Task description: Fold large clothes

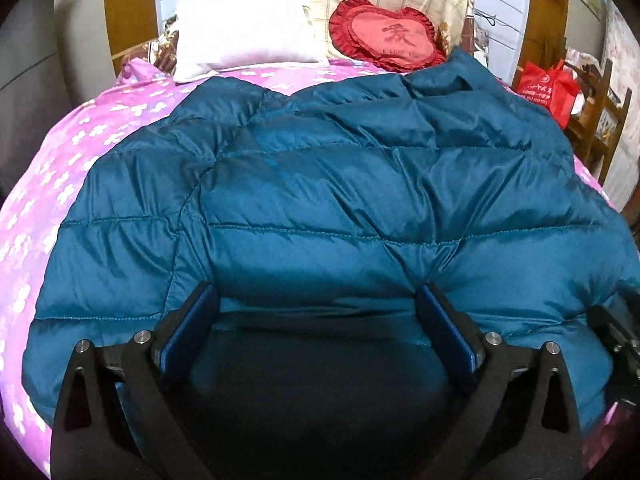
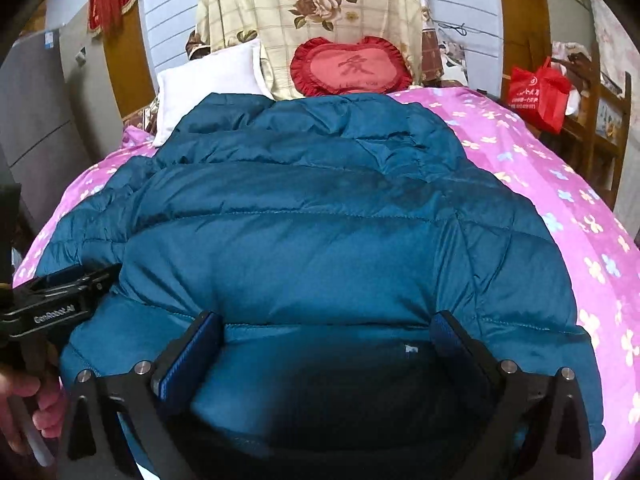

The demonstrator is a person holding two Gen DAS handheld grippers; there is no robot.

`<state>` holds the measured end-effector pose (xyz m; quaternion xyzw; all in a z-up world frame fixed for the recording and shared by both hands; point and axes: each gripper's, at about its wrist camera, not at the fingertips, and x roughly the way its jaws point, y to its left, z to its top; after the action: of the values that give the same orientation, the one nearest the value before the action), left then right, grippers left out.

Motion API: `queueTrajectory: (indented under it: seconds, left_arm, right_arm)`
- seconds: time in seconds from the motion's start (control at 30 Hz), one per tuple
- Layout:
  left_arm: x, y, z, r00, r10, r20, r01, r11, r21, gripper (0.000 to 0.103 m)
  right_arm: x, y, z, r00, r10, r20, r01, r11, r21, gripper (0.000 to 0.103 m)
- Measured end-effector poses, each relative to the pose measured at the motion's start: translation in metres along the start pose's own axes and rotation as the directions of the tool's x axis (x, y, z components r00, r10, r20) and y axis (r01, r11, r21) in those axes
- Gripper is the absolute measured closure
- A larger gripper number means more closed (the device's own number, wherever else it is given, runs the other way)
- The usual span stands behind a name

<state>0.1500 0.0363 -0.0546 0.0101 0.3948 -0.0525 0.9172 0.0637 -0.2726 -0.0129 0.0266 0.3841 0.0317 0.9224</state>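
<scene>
A teal quilted puffer jacket (image 1: 320, 184) lies spread on the bed, its collar end toward the pillows; it also fills the right wrist view (image 2: 320, 232). My left gripper (image 1: 318, 300) is open, its blue-padded fingers (image 1: 192, 320) standing wide apart over the jacket's near hem. My right gripper (image 2: 326, 328) is open in the same way over the near hem further right, with the hem fabric lying between the fingers (image 2: 192, 348). The left gripper's body (image 2: 56, 304) shows at the left edge of the right wrist view, with the hand that holds it.
The bed has a pink flowered cover (image 1: 60, 168) (image 2: 560, 200). At the head lie a white pillow (image 1: 244, 36), a red heart cushion (image 1: 384, 36) and a folded floral quilt (image 2: 320, 8). A red bag (image 2: 538, 92) sits on a wooden chair at the right.
</scene>
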Motion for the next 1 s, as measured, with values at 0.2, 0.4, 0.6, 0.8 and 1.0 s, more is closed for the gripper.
queueTrajectory:
  seconds: [0.2, 0.4, 0.6, 0.8, 1.0]
  left_arm:
    - [0.003, 0.001, -0.002, 1.0, 0.013, -0.004, -0.013, 1.0, 0.004, 0.003]
    - [0.006, 0.003, 0.003, 1.0, 0.009, -0.023, -0.009, 1.0, -0.003, 0.003]
    - [0.006, 0.008, 0.007, 0.999, -0.011, -0.032, 0.011, 1.0, -0.009, 0.001]
    - [-0.008, 0.024, 0.015, 0.995, -0.08, -0.056, 0.078, 0.996, -0.047, 0.002]
    - [-0.029, 0.076, 0.042, 1.0, 0.001, 0.022, -0.002, 1.0, 0.023, 0.002]
  right_arm:
    - [-0.001, -0.008, -0.003, 1.0, 0.012, 0.011, -0.012, 1.0, -0.02, 0.0]
    - [-0.001, -0.008, -0.004, 1.0, 0.011, 0.015, -0.011, 1.0, -0.024, 0.0]
    - [-0.01, -0.013, 0.002, 1.0, 0.016, 0.008, -0.016, 1.0, 0.001, 0.0]
    - [-0.033, -0.035, 0.008, 0.999, -0.004, 0.035, 0.002, 0.999, 0.046, 0.0]
    - [-0.056, -0.088, 0.014, 0.994, -0.078, 0.081, 0.067, 0.989, 0.135, 0.0]
